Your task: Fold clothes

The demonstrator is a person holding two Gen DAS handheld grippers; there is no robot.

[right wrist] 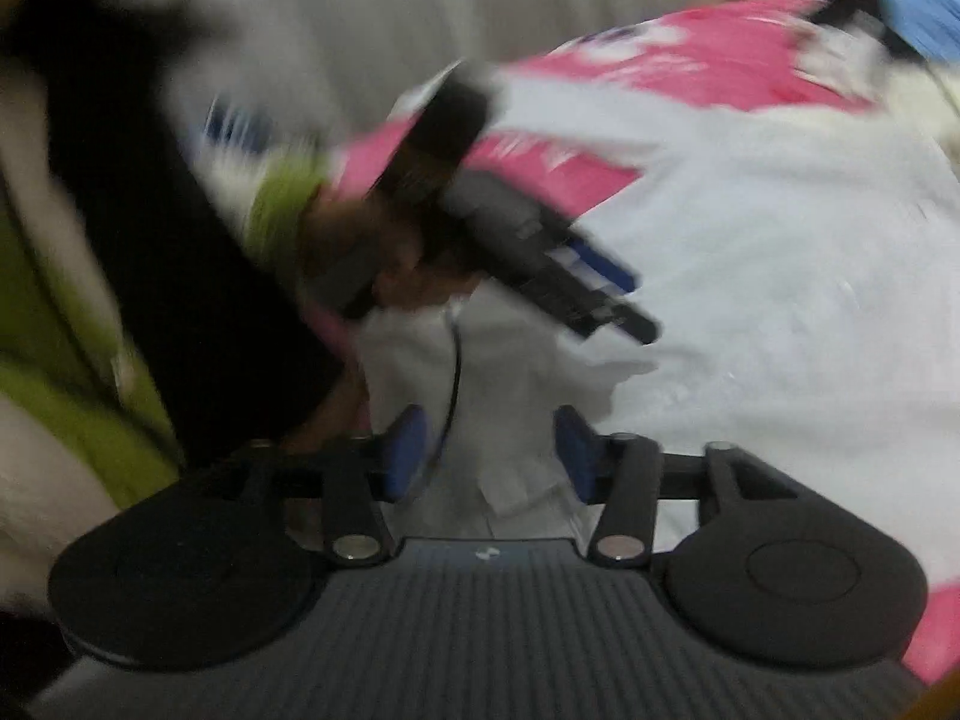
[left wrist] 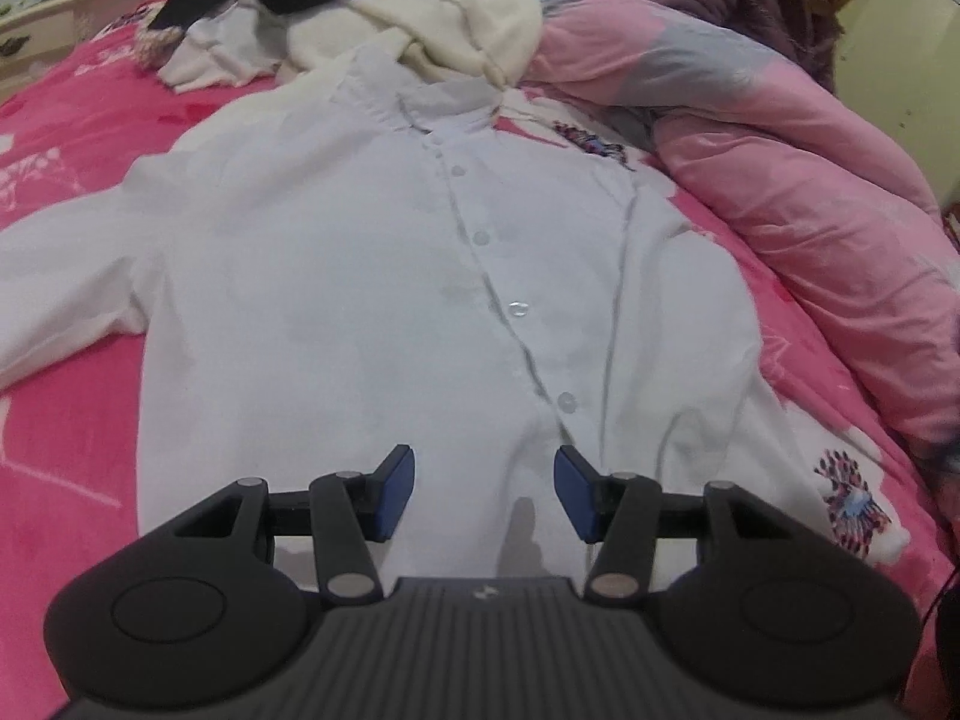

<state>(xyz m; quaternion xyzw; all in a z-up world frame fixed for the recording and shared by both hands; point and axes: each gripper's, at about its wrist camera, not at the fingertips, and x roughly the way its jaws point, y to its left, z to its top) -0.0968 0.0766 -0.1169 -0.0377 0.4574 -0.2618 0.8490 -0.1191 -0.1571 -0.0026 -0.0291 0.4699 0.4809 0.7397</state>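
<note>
Left wrist: pink bedsheet [left wrist: 72, 432], clothes pile [left wrist: 372, 6]

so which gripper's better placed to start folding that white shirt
Left, probably. The left gripper hovers open over the hem of the white shirt, steady and centred. The right gripper is open too, but its view is motion-blurred.

Your landmark is the white button-front shirt [left wrist: 384, 276], which lies spread flat on the pink patterned bedsheet [left wrist: 66, 396]. Beyond its collar sits the heap of mixed clothes [left wrist: 384, 6], touching it. To the shirt's right runs the rolled pink quilt [left wrist: 798, 192]. Your left gripper [left wrist: 483, 495] sits over the shirt's hem; your right gripper [right wrist: 492, 450] is over its near edge.
</note>
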